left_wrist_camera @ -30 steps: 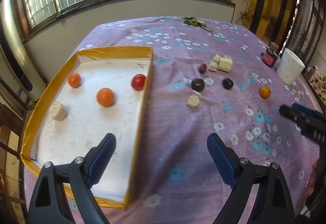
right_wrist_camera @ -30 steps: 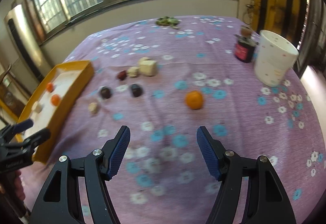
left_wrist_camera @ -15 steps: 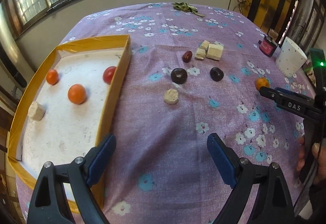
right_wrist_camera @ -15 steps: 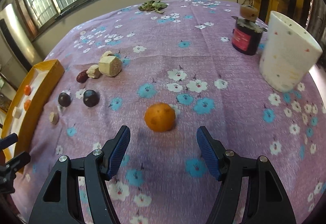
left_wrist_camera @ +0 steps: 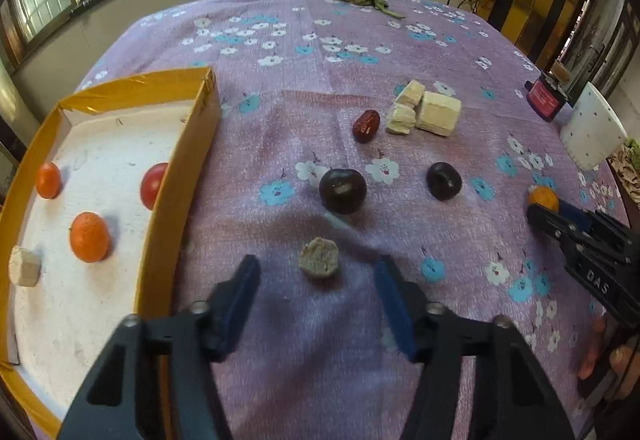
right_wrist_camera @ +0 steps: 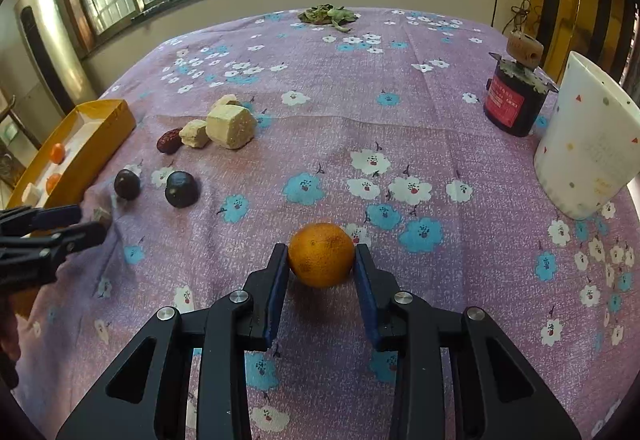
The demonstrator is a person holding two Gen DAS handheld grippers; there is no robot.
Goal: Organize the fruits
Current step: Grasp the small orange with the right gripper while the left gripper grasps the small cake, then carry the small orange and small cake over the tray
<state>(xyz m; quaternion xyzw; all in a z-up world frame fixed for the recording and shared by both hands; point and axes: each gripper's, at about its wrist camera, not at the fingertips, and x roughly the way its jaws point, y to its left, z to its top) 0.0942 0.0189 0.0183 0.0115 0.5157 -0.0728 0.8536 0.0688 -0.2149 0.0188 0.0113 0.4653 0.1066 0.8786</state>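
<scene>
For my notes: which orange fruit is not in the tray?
The orange between the right gripper's pads, on the cloth; the two others lie in the tray.

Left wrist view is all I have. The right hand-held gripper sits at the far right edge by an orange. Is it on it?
Observer: Yes. In the right wrist view the right hand-held gripper has both pads against the sides of the orange.
Operator: Lifted?
Observer: Cannot tell for sure. The shadow lies right under the orange on the tablecloth, so it looks down or barely up.
Operator: Anything crowding its right side?
Observer: No. The white cup stands apart to the right, with bare cloth between it and the orange.
</scene>
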